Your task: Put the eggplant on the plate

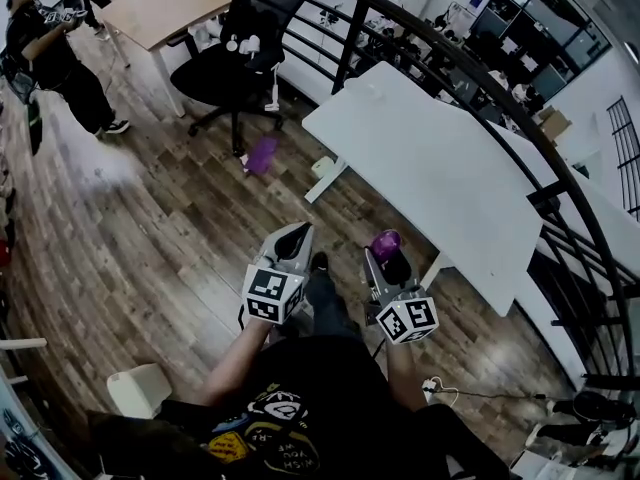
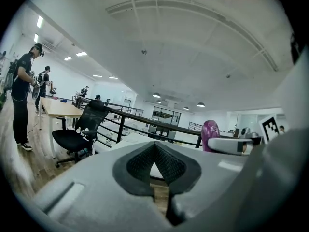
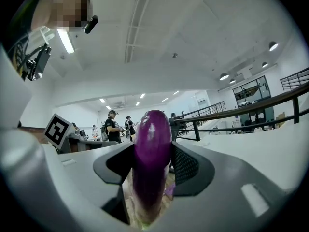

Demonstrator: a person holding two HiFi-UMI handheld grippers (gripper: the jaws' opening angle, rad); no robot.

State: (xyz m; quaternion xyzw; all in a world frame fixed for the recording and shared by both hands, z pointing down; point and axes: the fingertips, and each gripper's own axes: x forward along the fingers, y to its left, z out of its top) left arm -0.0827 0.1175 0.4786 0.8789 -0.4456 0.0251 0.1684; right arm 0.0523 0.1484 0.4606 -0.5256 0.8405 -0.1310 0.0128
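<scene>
Purple eggplant stands upright, clamped between the pads of the right gripper. The left gripper is closed with nothing in it. A white table lies just ahead. Farther off, a purple item lies on the wood floor near a black chair.

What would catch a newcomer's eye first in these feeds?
The purple eggplant, clamped between the fingers of the right gripper, fills the middle of the right gripper view. In the head view, a long white table stands ahead at right, and a purple object lies on the wood floor beside a black office chair. The left gripper is shut, empty.
</scene>
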